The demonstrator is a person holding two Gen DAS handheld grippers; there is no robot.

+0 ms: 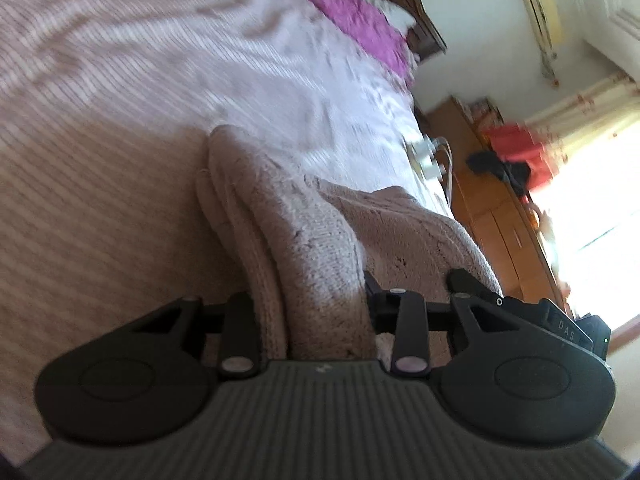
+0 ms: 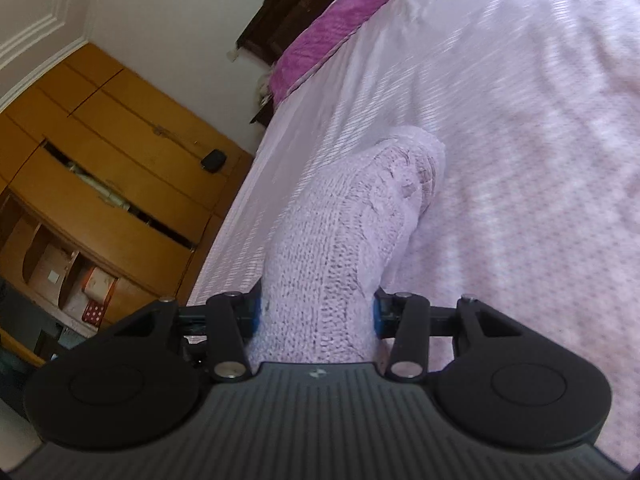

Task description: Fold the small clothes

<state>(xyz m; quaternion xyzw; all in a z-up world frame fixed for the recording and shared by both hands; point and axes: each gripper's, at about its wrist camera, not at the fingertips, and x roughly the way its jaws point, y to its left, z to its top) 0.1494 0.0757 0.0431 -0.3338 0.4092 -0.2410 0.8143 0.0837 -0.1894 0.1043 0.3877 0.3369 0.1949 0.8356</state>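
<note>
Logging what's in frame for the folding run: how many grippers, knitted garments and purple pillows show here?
Grippers: 2, the left gripper and the right gripper, each clamped on the knit.
Knitted garments: 1, the pale pink knitted garment, as far as the views show.
Purple pillows: 1, the purple pillow.
Total: 4

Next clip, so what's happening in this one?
A person with a handheld gripper in each hand is folding a pale pink knitted garment on a bed with a striped pink sheet. The left gripper and the right gripper are each clamped on a bunched part of the knit, lifting it off the sheet. The fold is under way, not finished.
</note>
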